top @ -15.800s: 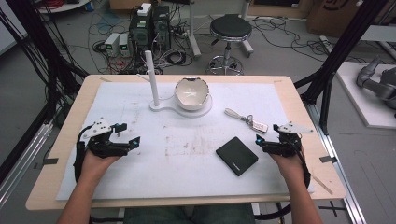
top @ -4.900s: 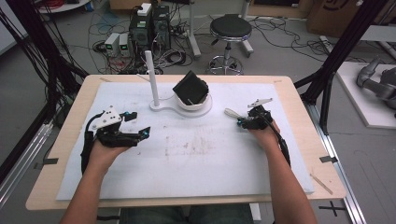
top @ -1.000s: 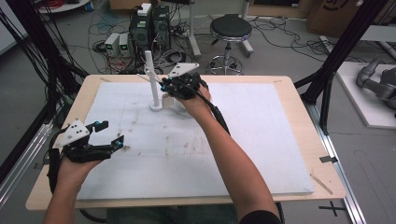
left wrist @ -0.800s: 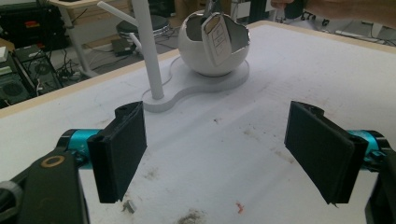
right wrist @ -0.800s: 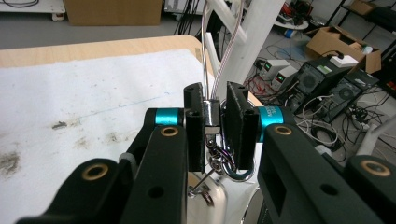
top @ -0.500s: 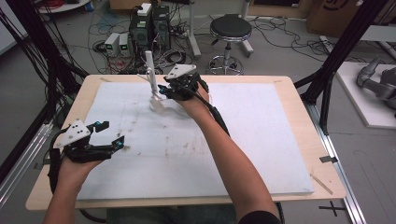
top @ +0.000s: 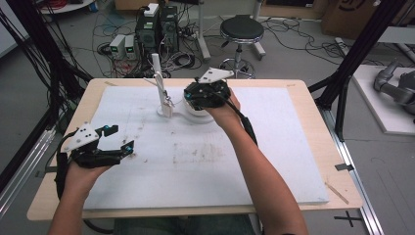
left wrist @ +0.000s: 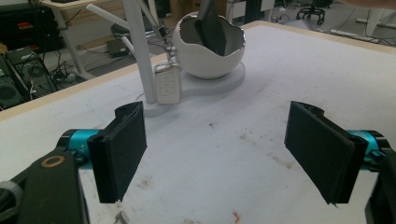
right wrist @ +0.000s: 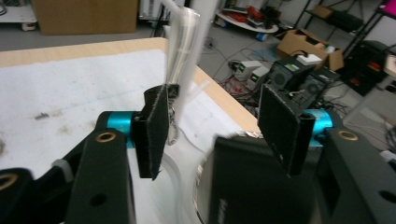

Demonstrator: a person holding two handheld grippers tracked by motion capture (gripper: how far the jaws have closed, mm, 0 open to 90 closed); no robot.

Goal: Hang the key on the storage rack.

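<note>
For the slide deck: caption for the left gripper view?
Open left tongs face white key fob hanging on white stand.

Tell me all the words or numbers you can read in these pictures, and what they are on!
No words or numbers can be read.
Cardboard box on the floor: a dark mark, cut off and too blurred to read.
White key fob hanging on the white stand: no readable mark.
Egg-shaped bowl and the black wallet in it: plain.
Boxes seen in the right gripper view: labels too small and blurred.
</note>
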